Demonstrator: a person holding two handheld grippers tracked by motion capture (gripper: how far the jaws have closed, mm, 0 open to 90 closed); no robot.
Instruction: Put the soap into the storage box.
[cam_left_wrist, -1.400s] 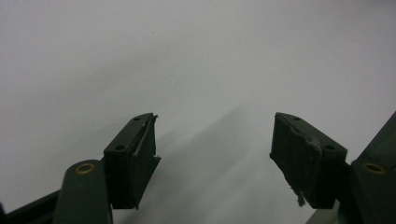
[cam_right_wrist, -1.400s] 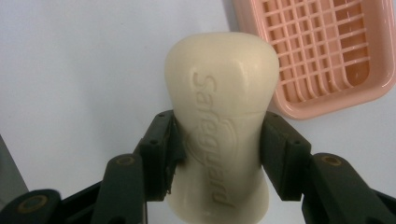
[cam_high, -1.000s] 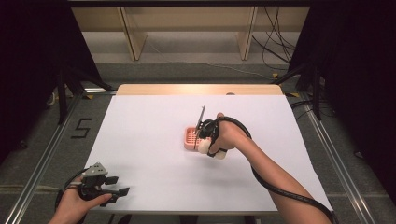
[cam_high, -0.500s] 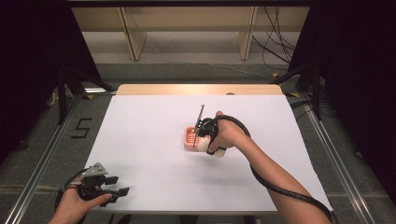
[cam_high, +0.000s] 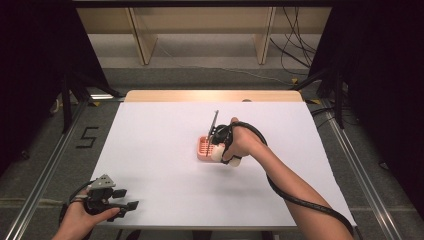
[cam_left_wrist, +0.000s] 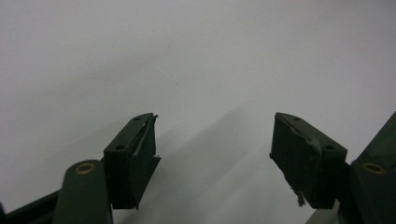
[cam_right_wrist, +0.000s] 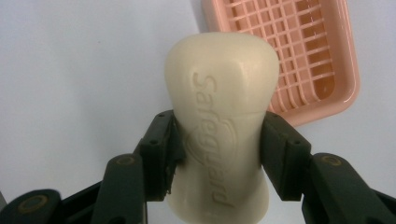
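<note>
A cream bar of soap (cam_right_wrist: 219, 121) with raised lettering sits between the jaws of my right gripper (cam_right_wrist: 217, 154), which is shut on it. In the high view the soap (cam_high: 218, 152) hangs just over the near right edge of a pink slatted soap dish (cam_high: 204, 146) in the middle of the white table. The dish (cam_right_wrist: 299, 56) lies behind and to the right of the soap in the right gripper view. My left gripper (cam_high: 125, 199) rests at the table's front left corner, jaws open over bare white surface (cam_left_wrist: 212, 154).
The white table top (cam_high: 150, 150) has a wooden strip (cam_high: 210, 96) along its far edge. A thin dark rod (cam_high: 215, 121) stands up by the right hand. Wooden shelving legs and cables lie on the floor beyond. Metal rails run along both sides.
The right hand has shifted very slightly with the soap beside the dish. The left hand has kept still.
</note>
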